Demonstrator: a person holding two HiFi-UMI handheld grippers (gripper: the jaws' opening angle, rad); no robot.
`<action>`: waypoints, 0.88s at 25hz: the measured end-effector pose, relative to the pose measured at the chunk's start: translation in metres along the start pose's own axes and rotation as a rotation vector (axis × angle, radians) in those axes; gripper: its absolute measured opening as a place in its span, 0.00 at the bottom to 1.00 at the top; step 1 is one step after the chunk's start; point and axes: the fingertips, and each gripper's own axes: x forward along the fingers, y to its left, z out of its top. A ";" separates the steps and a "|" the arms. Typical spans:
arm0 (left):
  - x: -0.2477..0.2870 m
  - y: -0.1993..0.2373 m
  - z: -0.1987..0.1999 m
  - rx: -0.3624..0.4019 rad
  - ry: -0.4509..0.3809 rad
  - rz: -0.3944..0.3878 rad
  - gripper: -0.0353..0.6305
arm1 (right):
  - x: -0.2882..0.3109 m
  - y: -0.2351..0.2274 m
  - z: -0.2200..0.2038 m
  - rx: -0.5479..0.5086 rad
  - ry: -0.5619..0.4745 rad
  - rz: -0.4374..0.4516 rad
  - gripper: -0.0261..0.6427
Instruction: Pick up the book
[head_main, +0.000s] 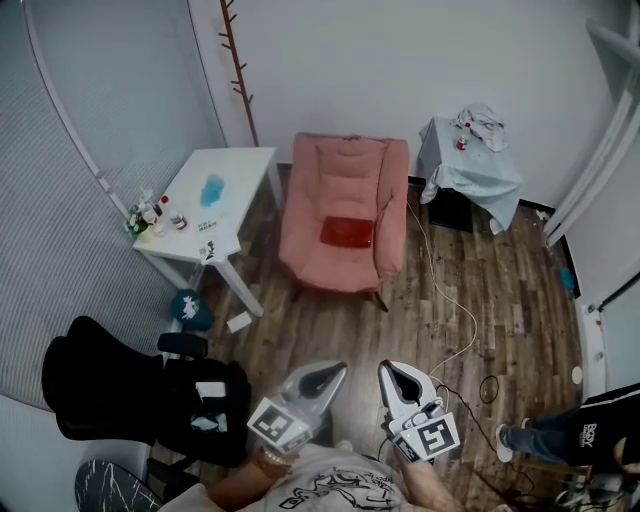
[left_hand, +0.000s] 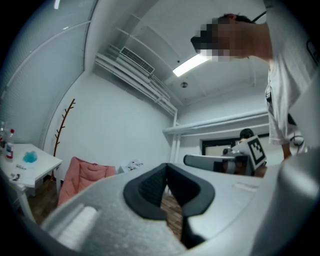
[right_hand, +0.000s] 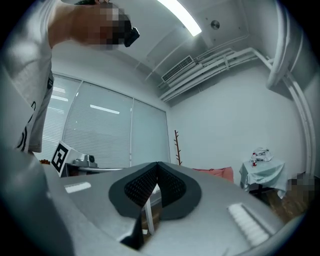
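the book (head_main: 347, 233) lies flat on the armchair (head_main: 345, 165) seat, long side across it, well beyond left claw (head_main: 330, 376) and right claw (head_main: 391, 376), both clenched empty, about equally far.

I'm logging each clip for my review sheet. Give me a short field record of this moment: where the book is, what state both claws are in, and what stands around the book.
book: red, lying flat on the seat of the pink armchair
left claw: shut, empty, well short of the book
right claw: shut, empty, beside the left claw
left of armchair: white table
right of armchair: cloth-draped side table
floor: wood planks, with a white cable trailing across
status: book not yet reached
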 end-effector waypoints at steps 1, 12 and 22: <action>0.005 0.011 0.000 -0.008 -0.002 -0.003 0.06 | 0.011 -0.005 -0.001 -0.004 0.000 -0.001 0.05; 0.059 0.187 0.021 -0.017 -0.008 -0.007 0.06 | 0.192 -0.066 -0.013 -0.009 0.032 -0.011 0.05; 0.108 0.343 0.046 -0.021 -0.005 -0.043 0.06 | 0.353 -0.117 -0.019 -0.040 0.050 -0.019 0.05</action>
